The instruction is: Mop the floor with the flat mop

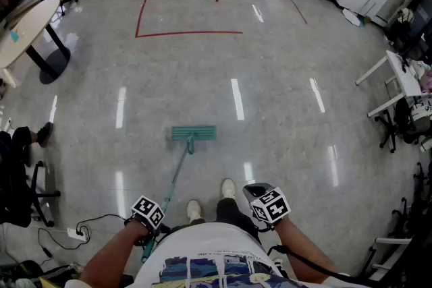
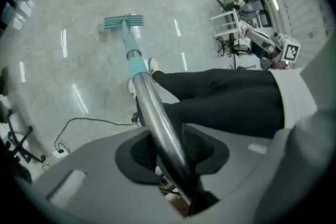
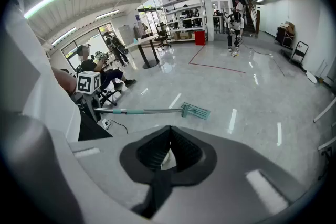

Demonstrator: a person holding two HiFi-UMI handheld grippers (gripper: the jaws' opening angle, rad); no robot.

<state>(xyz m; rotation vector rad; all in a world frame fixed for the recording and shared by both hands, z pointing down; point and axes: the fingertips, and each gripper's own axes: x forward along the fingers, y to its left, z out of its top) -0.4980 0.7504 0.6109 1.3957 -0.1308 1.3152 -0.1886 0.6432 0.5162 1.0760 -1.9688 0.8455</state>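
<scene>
Two grippers show at the bottom of the head view: the left gripper (image 1: 148,212) is clamped on the handle (image 1: 177,172) of the mop, while the right gripper (image 1: 268,204) hangs apart from it, to the other side of the person's shoes (image 1: 194,210). The handle slants up from the left gripper to the teal mop head (image 1: 194,133), which lies flat on the open middle of the floor (image 1: 283,118), well short of the red tape line (image 1: 182,33) nearer the far edge. A cable (image 1: 94,220) trails on the floor by the near left corner. In the left gripper view the jaws press from both sides on the metal handle, which runs out to the mop head lying flat on the floor; the person's dark trouser legs (image 2: 226,97) cross at the right. In the right gripper view the jaws are closed together on nothing, and the mop lies beyond them, its head resting on the floor.
</scene>
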